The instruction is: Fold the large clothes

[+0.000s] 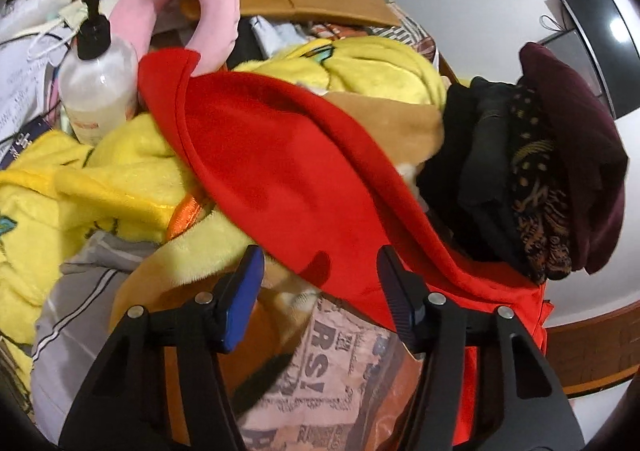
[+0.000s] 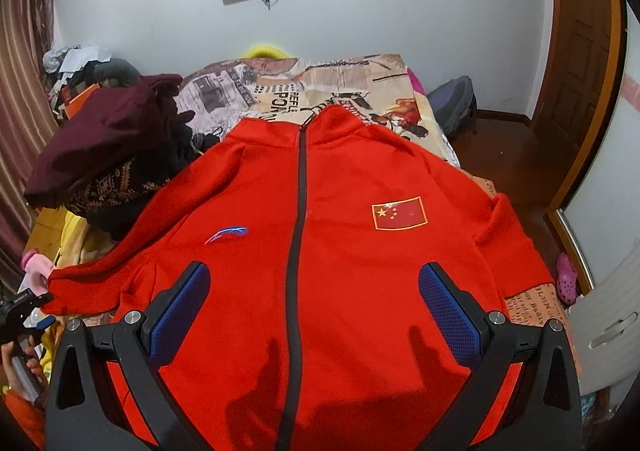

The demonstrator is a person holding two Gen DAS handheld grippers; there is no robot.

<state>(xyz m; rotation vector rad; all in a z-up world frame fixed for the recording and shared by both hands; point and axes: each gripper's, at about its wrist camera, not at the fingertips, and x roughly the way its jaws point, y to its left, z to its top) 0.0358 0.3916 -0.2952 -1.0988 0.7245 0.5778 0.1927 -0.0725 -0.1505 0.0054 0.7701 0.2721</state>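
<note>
A red zip-up jacket (image 2: 340, 179) lies front up on the bed, with a black zipper, a flag patch and a blue logo. Its left sleeve (image 1: 280, 155) stretches out across a heap of yellow fabric. My left gripper (image 1: 320, 283) stands open at that sleeve, whose lower edge lies between the blue pads without being pressed. The right wrist view shows the left gripper (image 2: 42, 309) at the cuff on the far left. My right gripper (image 2: 314, 311) hovers open over the jacket's lower front, astride the zipper, nothing between its fingers.
A pile of dark clothes topped by a maroon garment (image 2: 104, 139) sits beside the jacket's left shoulder. Yellow plush fabric (image 1: 100, 179), a pump bottle (image 1: 96, 83) and a pink plush toy (image 1: 192, 11) crowd the left side. The newspaper-print bedsheet (image 2: 320, 83) shows beyond the collar.
</note>
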